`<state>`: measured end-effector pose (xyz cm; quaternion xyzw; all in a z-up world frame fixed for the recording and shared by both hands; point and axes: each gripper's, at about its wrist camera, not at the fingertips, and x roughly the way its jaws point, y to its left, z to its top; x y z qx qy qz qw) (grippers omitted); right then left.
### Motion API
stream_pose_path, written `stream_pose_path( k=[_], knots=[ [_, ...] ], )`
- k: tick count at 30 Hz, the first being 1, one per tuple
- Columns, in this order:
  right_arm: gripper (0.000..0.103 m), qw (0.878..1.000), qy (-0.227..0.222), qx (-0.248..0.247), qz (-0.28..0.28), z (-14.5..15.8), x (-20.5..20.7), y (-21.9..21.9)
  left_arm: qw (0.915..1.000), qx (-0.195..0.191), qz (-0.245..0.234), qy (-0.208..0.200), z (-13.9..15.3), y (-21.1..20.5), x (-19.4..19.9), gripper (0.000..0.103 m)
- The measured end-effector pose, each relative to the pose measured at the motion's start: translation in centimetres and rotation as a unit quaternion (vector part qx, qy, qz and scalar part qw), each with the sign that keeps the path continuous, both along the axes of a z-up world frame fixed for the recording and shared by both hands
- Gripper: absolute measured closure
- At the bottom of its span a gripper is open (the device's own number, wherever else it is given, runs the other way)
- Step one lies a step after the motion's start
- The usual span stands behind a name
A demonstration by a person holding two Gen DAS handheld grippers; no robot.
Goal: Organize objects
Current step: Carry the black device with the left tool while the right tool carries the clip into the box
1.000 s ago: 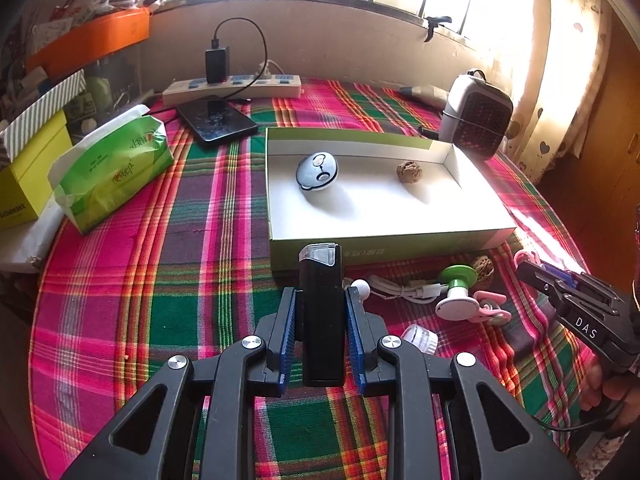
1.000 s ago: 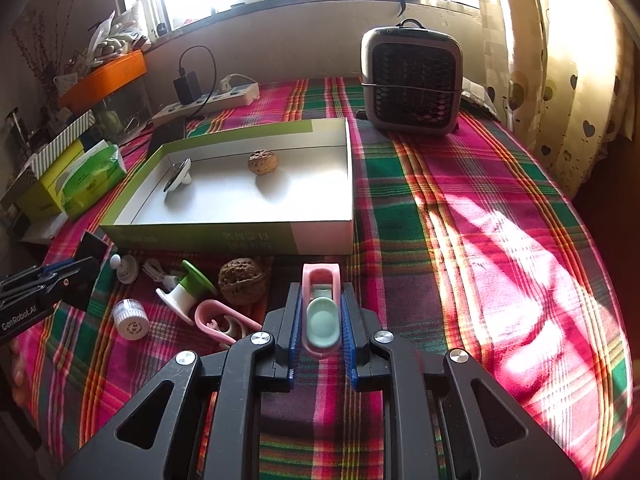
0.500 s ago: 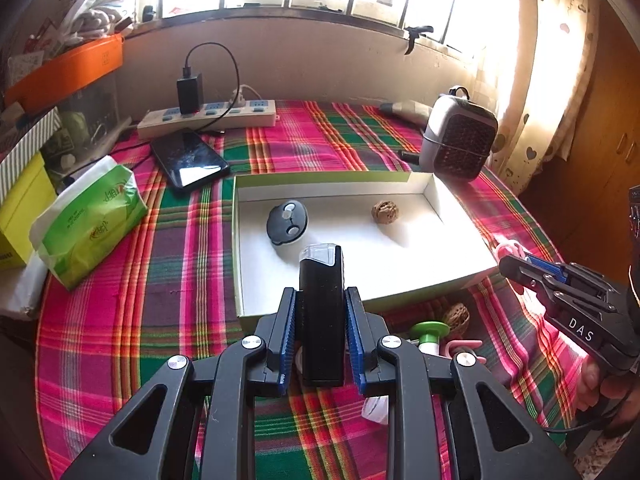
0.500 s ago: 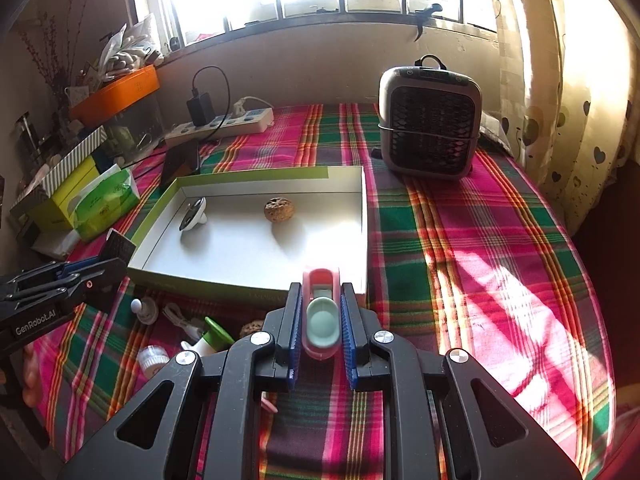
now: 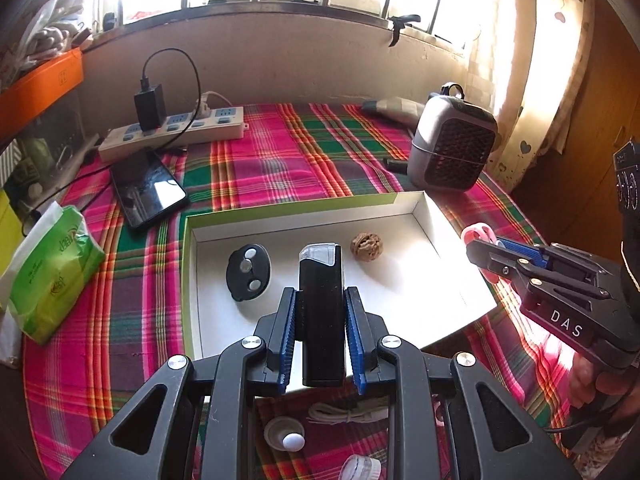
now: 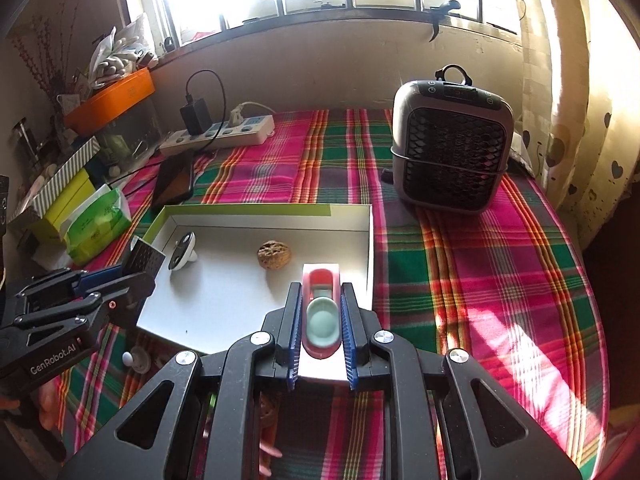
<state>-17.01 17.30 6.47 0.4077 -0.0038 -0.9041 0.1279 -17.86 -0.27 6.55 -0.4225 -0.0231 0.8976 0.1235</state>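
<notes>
A table [image 5: 256, 172] draped in a pink, green and red plaid cloth stood below a sunlit barred window, with a heart-print curtain [image 6: 580, 128] at the right. Along the back lay a white power strip [image 5: 176, 130] with a black charger plugged in, a dark phone [image 5: 148, 190] in front of it, a green tissue pack [image 5: 48, 280] to the left, and a small grey fan heater [image 6: 452, 148] at the right.

A shallow white tray with green outer walls [image 5: 292, 206] sat mid-table. Inside it lay a black oval key fob [image 5: 248, 272] and a walnut [image 5: 366, 245], well apart.

The left gripper [image 5: 320, 336] had its fingers [image 5: 286, 340] clenched on a black lighter [image 5: 322, 312]; its long axis ran along the fingers, clear cap pointing away toward the window, and it hung over the tray's near part. The right gripper [image 6: 320, 332] gripped a pink clip with a pale green pad [image 6: 321, 316], long axis likewise along the fingers, pink end pointing forward, over the tray's near right corner.

On the cloth in front of the tray lay a coiled white cable [image 5: 348, 412], a small white knob [image 5: 286, 434] and a white cap [image 5: 360, 468].
</notes>
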Motion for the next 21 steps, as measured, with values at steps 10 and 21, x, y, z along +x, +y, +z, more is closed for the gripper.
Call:
stream_pose_path(
  k=[10,21],
  knots=[
    [0.084,1.0,-0.024,0.009,0.009,-1.3,-4.3,-0.9,0.9996,-0.009,-0.005,-0.026,-1.7,1.6,-4.1,0.082],
    [0.084,0.998,-0.056,-0.001,0.01,-3.4,-7.1,-1.0,0.9985,-0.018,0.002,-0.052,-3.7,1.8,-6.8,0.082]
  ],
)
